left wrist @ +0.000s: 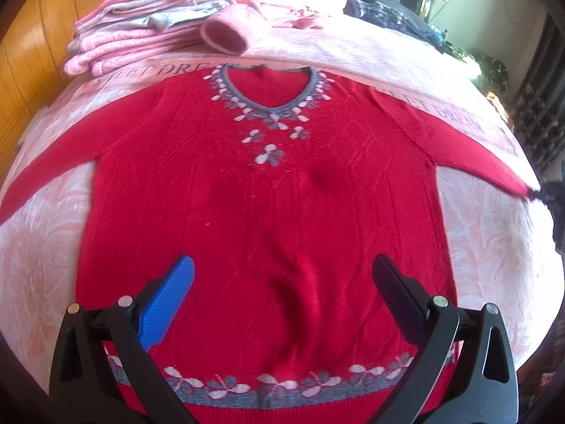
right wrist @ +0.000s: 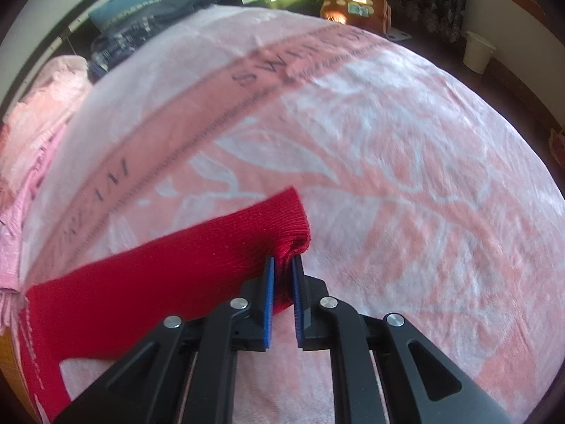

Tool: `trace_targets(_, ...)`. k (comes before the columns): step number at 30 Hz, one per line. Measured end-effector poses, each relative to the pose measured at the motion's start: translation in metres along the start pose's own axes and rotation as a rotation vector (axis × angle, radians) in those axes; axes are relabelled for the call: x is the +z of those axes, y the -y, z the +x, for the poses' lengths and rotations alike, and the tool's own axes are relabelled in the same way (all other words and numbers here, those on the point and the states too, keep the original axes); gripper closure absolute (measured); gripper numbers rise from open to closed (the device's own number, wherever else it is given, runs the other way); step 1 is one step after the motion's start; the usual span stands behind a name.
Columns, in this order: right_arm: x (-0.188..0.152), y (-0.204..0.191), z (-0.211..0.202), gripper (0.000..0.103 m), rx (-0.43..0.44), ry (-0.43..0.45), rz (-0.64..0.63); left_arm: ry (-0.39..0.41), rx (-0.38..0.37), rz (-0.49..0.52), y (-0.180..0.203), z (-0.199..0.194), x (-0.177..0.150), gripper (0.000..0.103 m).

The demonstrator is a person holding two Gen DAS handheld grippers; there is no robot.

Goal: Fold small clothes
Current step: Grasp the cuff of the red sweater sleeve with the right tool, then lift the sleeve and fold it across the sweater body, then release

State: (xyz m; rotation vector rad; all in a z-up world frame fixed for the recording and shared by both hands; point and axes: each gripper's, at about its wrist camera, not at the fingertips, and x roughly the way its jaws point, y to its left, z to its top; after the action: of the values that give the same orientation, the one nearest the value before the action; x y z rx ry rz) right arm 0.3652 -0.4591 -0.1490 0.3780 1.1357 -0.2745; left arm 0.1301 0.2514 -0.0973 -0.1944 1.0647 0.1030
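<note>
One red sweater (left wrist: 268, 212) flat, left gripper (left wrist: 282, 272) jaws spread, right gripper (right wrist: 283, 265) jaws pinching one cuff (right wrist: 282, 219)

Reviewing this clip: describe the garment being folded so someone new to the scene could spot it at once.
On the pink blanket covering the bed, a red sweater lies spread flat, front up, sleeves out. The right gripper pinches one cuff while the left gripper hangs open above the body. Unlike the pale pink folded stack behind it, it is bright red, with grey-and-white flowers at neckline and hem.
</note>
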Motion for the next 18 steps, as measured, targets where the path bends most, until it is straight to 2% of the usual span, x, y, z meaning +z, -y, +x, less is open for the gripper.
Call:
trace_targets(6,-0.006,-0.012,0.001,0.094,-0.061,0.038,-0.020,-0.017,0.009,-0.033,-0.019,0.003,-0.004,0.003)
trace_targets(9,-0.006,-0.032,-0.021,0.094,-0.067,0.106,-0.053,-0.014,0.011,-0.046,-0.030,0.001,-0.005,0.003)
trace_targets(13,-0.010,-0.069,-0.055,0.094,0.032,0.184,-0.090,-0.015,0.017,-0.068,-0.046,0.003,-0.002,0.003)
trace_targets(18,-0.032,-0.164,-0.079,0.094,0.122,0.213,-0.258,-0.015,0.039,-0.100,-0.068,0.012,0.018,0.003)
